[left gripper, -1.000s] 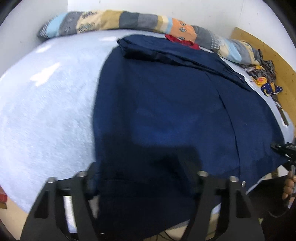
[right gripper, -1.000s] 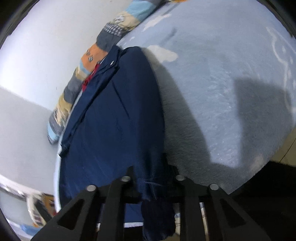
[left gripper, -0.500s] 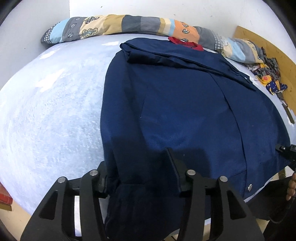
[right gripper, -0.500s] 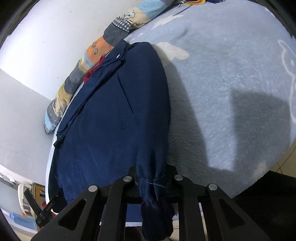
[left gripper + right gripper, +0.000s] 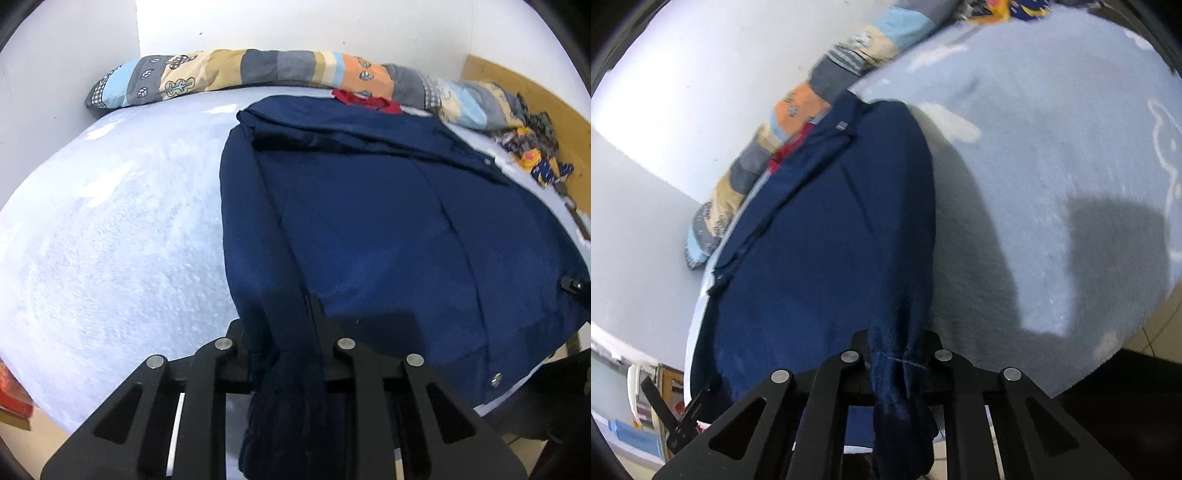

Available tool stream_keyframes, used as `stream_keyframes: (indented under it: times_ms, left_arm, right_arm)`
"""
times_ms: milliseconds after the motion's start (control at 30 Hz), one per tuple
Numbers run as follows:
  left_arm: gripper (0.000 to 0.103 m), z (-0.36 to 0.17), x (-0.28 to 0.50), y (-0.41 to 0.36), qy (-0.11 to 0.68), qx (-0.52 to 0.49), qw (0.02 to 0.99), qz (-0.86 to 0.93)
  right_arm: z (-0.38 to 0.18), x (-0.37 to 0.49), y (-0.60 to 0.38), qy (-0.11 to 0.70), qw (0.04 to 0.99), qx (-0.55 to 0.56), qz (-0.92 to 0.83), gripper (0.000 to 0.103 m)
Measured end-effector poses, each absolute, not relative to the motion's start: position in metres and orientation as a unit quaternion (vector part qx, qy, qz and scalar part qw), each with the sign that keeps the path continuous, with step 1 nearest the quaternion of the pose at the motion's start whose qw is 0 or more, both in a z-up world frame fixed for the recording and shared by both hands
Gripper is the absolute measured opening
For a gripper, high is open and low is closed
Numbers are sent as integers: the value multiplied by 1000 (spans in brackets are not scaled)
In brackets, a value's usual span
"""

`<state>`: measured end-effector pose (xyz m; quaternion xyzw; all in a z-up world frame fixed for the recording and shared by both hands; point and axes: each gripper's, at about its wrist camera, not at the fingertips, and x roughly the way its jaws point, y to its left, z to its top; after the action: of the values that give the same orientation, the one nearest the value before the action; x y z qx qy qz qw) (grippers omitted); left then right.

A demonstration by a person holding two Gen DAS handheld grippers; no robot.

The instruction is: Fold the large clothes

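A large navy jacket [image 5: 369,221] lies spread flat on a pale blue blanket [image 5: 110,240], collar toward the far wall. My left gripper [image 5: 280,326] is at the near left edge of the jacket. Its jaws are closing, and a bunched fold of the navy cloth sits pinched between them and hangs down below. In the right wrist view the same jacket [image 5: 831,240] stretches away to the upper left. My right gripper [image 5: 895,345] is shut on the near right edge, where a stitched hem droops through the jaws.
A long patchwork bolster [image 5: 258,70] runs along the far wall, with a red garment [image 5: 365,101] by the jacket's collar. A wooden board [image 5: 517,85] and a heap of patterned cloth [image 5: 535,147] stand at the right. The blanket [image 5: 1052,166] ends at the bed's near edge.
The left jaws have drawn together from wide apart onto the jacket's left edge. The right gripper keeps its hold on the other edge, with the cloth pulled a little straighter.
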<state>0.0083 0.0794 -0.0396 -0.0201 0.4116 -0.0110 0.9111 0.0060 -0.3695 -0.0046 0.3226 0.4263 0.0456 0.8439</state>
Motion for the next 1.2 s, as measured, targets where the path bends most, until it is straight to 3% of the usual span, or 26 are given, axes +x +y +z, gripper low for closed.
stream_keyframes:
  times_ms: [500,1200]
  left_arm:
    - [16,20,-28,101,311,-88,946,-30]
    - [17,104,-39,102,284,-113,952,-28]
  right_arm:
    - [70,-36,-375,310,851,389,172,9]
    - [152,-40,-392,263,861,393,190,9]
